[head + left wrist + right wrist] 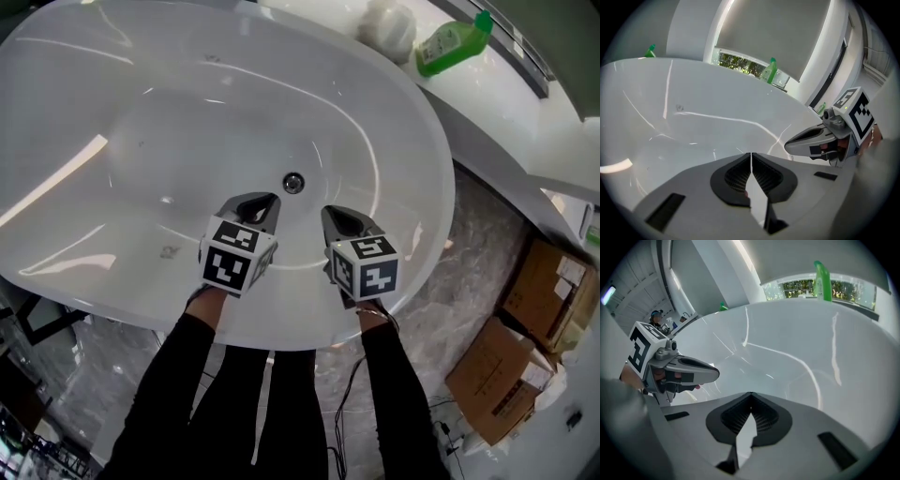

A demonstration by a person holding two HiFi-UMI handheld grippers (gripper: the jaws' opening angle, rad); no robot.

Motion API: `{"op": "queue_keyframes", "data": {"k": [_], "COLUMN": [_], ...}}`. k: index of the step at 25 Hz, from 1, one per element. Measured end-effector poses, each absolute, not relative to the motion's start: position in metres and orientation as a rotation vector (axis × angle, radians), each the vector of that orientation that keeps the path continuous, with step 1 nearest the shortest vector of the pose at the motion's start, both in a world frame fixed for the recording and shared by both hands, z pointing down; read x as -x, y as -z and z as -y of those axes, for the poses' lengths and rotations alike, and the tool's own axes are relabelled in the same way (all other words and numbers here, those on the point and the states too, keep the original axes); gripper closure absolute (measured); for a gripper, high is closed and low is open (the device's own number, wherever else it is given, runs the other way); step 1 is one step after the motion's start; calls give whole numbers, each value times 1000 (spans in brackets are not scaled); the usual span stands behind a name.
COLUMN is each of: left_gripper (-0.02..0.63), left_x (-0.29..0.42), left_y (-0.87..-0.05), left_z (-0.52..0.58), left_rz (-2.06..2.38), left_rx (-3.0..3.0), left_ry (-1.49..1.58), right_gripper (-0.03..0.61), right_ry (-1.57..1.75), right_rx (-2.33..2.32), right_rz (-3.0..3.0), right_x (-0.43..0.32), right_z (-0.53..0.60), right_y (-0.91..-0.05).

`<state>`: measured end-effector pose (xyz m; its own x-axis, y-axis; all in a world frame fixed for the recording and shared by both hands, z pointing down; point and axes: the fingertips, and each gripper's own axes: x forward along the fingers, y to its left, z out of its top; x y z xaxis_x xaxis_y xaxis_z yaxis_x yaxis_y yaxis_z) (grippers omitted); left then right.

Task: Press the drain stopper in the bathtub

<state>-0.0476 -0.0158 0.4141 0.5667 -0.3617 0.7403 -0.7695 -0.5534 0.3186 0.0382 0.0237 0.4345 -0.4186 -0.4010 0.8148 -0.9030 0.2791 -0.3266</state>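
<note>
A white oval bathtub (141, 84) fills the head view. Its round metal drain stopper (293, 182) sits in the tub floor, just beyond both grippers. My left gripper (265, 202) hovers over the near side of the tub, its tip a little short and left of the stopper, jaws shut with nothing between them. My right gripper (330, 214) hangs beside it to the right, also shut and empty. In the left gripper view my left gripper (751, 153) shows its tips touching, with the right gripper (820, 138) at the side. The right gripper view shows the left gripper (679, 369) likewise; the stopper is hidden in both.
A green bottle (453, 42) and a white bundle (389, 28) lie on the ledge behind the tub. Cardboard boxes (539, 309) stand on the marble floor at the right. The tub's near rim (281, 328) is right under my forearms.
</note>
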Motion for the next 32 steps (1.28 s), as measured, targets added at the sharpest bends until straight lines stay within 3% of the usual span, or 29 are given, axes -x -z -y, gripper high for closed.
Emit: {"op": "queue_keyframes", "data": {"k": [32], "left_gripper": [604], "left_x": [22], "left_y": [-555], "left_z": [34], "left_rz": [871], "left_rx": [-1973], "left_ry": [-919], "right_gripper": [577], "right_ry": [-1223], "right_rx": [-1065], "right_rz": [1865], "right_x": [-31], "right_z": [-4], "right_y": [-559]}}
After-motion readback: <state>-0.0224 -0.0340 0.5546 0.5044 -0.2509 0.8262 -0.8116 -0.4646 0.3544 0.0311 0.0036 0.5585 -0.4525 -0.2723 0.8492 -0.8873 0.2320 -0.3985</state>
